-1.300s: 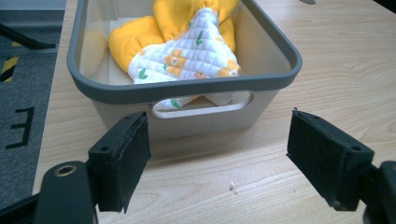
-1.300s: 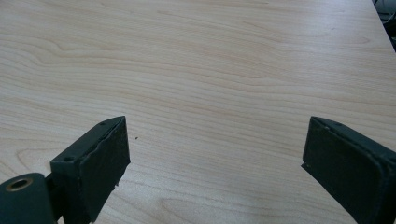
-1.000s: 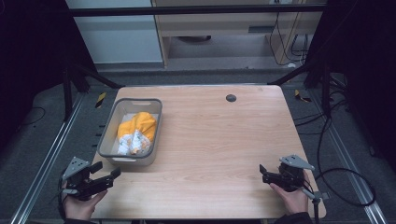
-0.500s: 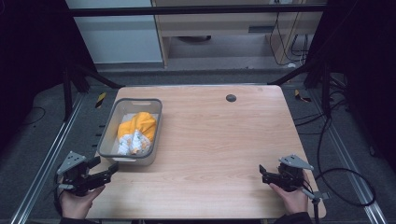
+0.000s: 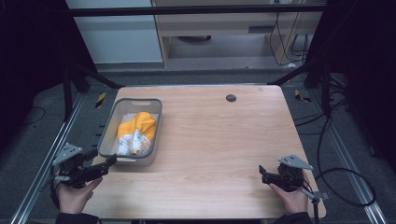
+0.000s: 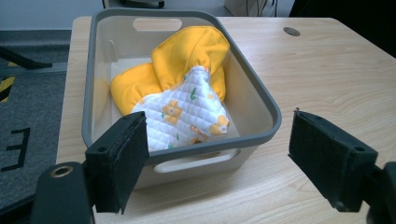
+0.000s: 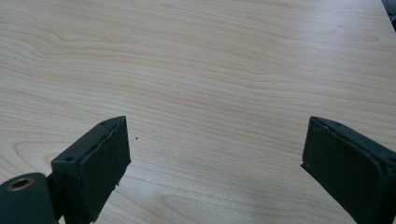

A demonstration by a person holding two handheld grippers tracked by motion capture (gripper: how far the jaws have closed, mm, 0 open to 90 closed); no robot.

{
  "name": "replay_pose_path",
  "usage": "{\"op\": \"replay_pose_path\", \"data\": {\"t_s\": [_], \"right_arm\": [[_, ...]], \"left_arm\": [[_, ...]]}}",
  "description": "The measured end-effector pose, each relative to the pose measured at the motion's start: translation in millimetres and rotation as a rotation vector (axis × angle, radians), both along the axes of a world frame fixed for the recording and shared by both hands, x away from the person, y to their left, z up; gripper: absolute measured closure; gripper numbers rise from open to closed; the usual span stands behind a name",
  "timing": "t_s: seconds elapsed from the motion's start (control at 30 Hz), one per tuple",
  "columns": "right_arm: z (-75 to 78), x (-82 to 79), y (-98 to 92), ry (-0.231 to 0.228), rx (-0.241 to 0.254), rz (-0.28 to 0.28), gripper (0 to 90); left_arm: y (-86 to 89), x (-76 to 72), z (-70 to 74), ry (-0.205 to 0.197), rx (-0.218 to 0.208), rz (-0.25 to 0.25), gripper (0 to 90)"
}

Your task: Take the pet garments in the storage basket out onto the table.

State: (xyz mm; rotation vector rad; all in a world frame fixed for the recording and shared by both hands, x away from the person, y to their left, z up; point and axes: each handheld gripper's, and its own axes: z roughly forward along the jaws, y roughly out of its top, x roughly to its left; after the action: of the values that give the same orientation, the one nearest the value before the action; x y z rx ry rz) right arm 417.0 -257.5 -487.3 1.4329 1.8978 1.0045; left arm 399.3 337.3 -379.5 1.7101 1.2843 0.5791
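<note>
The left gripper, jaws spread and empty, faces the grey bin on the table; the bin's near wall hides the lower edge of the yellow-and-white cloth inside. The right gripper, also spread, hovers over bare wood.

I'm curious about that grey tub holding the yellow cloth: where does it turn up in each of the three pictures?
High view: the grey tub sits left of centre on the table, near its left edge.
Left gripper view: the tub lies straight ahead, just beyond the open jaws.
Right gripper view: not in it; bare tabletop lies there.
Shared landmark: the dark round hole in the tabletop.
</note>
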Motion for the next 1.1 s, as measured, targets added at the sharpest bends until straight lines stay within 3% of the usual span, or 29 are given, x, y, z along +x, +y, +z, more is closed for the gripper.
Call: {"op": "replay_pose_path", "data": {"t_s": [0.53,1.1], "right_arm": [[-0.8,0.6,0.5,0.003,-0.005,0.005,7.4],[-0.8,0.9,0.5,0.003,-0.003,0.005,7.6]], "left_arm": [[-14.0,21.8,10.0,-0.006,0.019,-0.012,19.1],[-26.2,49.5,13.0,0.021,0.053,-0.023,18.8]]}}
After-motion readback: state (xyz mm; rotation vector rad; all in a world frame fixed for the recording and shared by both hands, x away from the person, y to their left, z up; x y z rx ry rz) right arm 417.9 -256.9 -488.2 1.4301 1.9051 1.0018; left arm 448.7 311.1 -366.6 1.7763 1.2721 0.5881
